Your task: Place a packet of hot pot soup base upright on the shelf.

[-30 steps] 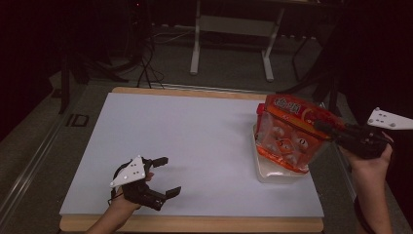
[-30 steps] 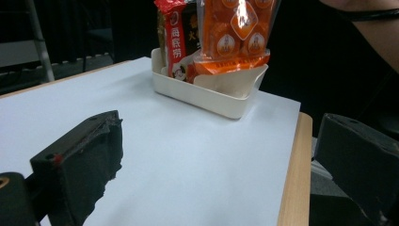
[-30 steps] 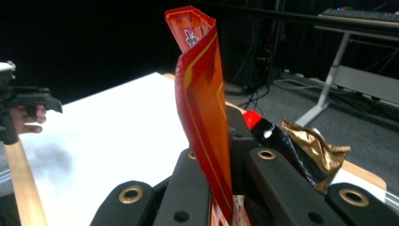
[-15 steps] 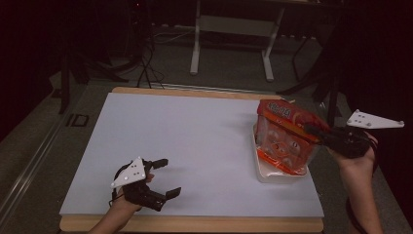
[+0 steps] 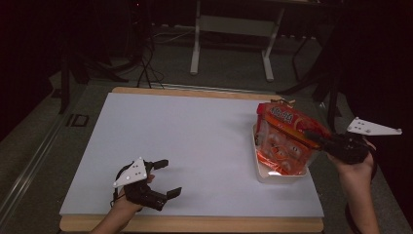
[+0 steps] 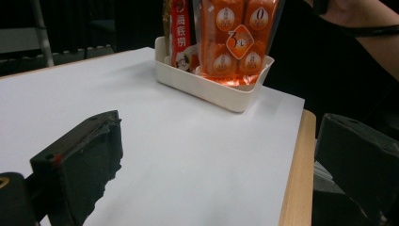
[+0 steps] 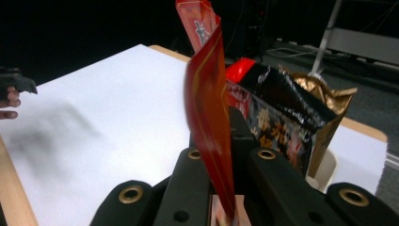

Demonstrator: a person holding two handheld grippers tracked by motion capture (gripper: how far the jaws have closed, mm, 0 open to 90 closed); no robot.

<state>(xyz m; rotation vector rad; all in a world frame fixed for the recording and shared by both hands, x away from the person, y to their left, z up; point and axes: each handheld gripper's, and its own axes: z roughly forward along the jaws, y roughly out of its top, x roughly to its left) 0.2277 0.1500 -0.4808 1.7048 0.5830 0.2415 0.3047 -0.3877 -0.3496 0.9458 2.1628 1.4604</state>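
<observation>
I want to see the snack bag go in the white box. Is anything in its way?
Partly. Other packets already stand in the white box, right beside the orange bag that the right gripper pinches.

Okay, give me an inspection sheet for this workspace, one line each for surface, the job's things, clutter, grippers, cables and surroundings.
Surface: white sheet on a wooden table, flat.
Job's things: orange snack bag standing in the white tray at the right side; a red packet and a dark bag stand in the tray with it.
Clutter: nothing seen on the sheet apart from the tray.
Grippers: right gripper shut on the orange snack bag's edge; left gripper open, resting at the near left, holding nothing.
Cables: black cables on the floor beyond the table.
Surroundings: dark room; white stand legs behind the table.
</observation>
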